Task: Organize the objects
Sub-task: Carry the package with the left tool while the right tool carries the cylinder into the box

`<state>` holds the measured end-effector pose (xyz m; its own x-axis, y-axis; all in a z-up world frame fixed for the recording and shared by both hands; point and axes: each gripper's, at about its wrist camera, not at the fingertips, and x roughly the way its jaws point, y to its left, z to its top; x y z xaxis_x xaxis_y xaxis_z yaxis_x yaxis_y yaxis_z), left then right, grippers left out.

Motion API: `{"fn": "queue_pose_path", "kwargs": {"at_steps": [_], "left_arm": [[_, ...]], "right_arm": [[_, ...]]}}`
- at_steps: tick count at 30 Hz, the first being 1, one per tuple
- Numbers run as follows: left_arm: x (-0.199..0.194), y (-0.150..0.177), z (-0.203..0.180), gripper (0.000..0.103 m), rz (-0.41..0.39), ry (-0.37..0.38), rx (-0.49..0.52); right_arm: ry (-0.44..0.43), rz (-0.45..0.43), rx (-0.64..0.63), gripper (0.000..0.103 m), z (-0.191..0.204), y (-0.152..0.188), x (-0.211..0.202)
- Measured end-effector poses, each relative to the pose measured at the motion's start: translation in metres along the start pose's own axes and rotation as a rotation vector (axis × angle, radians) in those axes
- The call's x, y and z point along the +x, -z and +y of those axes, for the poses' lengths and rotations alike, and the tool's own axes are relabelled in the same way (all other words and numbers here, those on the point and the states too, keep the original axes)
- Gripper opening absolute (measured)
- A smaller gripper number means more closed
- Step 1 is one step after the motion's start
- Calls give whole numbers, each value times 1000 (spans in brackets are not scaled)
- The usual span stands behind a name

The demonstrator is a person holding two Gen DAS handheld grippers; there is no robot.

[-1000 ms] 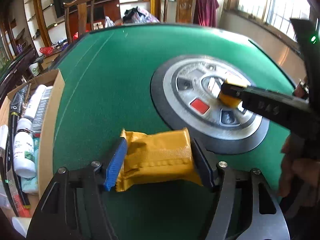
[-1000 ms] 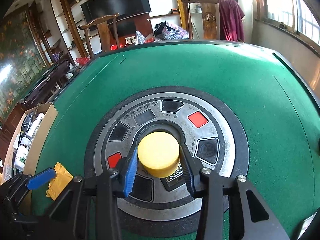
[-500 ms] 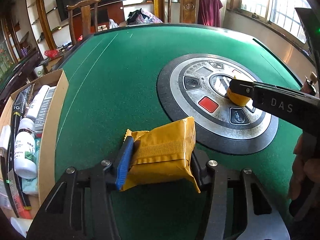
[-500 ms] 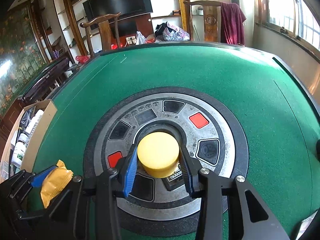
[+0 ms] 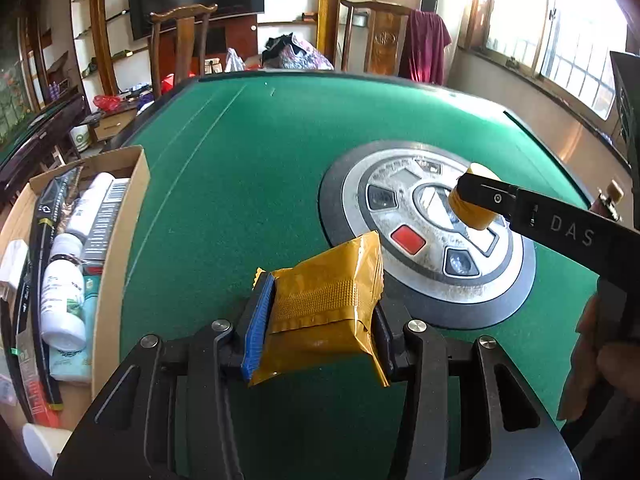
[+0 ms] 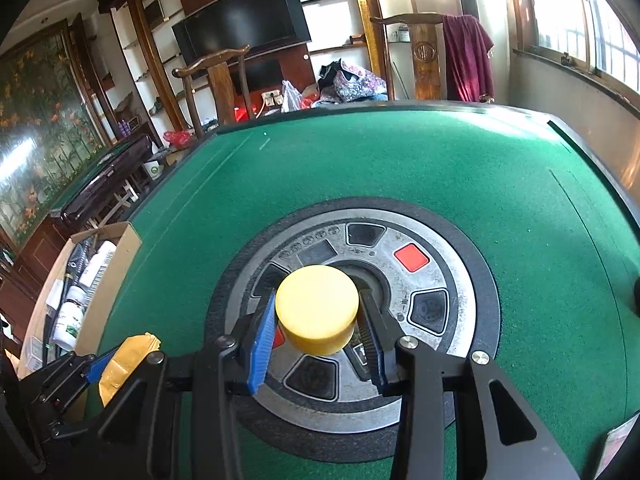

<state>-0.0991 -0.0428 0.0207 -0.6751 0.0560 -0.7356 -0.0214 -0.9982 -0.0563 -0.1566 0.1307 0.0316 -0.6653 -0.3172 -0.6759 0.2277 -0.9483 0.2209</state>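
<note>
My left gripper point(image 5: 318, 320) is shut on a gold foil packet point(image 5: 324, 304) and holds it above the green table point(image 5: 248, 160). The packet also shows at the lower left of the right wrist view point(image 6: 120, 364). My right gripper point(image 6: 318, 332) is shut on a yellow round jar point(image 6: 317, 308), held above the round metal centre panel point(image 6: 436, 276) of the table. In the left wrist view the right gripper point(image 5: 472, 200) and the jar point(image 5: 470, 210) show at the right over the panel point(image 5: 400, 184).
An open cardboard box point(image 5: 120, 216) stands off the table's left edge and holds white bottles point(image 5: 62, 304), a barcode carton and other items; it also shows in the right wrist view point(image 6: 104, 280). Wooden chairs point(image 6: 224, 80) stand behind the table. A hand point(image 5: 600, 360) grips the right tool.
Both grippers have risen with their loads. The gold packet has lifted off the felt and tilted up. The yellow jar has lifted off the centre panel.
</note>
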Motion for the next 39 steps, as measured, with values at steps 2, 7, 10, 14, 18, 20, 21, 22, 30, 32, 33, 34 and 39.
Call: {"fn": "queue_pose_path", "kwargs": {"at_steps": [2, 7, 10, 14, 18, 20, 21, 22, 30, 32, 33, 34, 39], "left_arm": [[-7, 0, 0, 44, -18, -3, -11], [-36, -1, 4, 44, -86, -10, -19], [-56, -1, 14, 44, -116, 7, -47], [-79, -1, 29, 45, -148, 13, -66], [-104, 1, 51, 45, -185, 1, -91], [-116, 3, 66, 45, -203, -11, -111], [-120, 4, 72, 45, -207, -18, -116], [-126, 6, 82, 45, -214, -26, -129], [-135, 27, 152, 45, -201, -111, -224], [-133, 35, 168, 45, -187, -125, -250], [-131, 37, 175, 45, -180, -131, -263], [-128, 40, 181, 45, -175, -137, -274], [-118, 49, 207, 45, -151, -158, -320]], "right_arm": [[-13, -10, 0, 40, 5, 1, -6], [-50, -35, -18, 40, 25, 2, -21], [-72, -46, -43, 40, 43, 6, -29], [-109, -51, -76, 40, 66, 14, -37], [-161, -44, -107, 40, 92, 26, -43], [-195, -33, -128, 40, 110, 34, -45], [-205, -31, -137, 40, 117, 37, -47], [-218, -29, -149, 40, 125, 42, -49], [-331, 21, -268, 39, 195, 78, -55], [-353, 38, -302, 39, 211, 87, -55], [-358, 44, -315, 39, 217, 91, -55], [-360, 56, -332, 39, 224, 95, -53], [-374, 84, -380, 39, 249, 111, -45]]}}
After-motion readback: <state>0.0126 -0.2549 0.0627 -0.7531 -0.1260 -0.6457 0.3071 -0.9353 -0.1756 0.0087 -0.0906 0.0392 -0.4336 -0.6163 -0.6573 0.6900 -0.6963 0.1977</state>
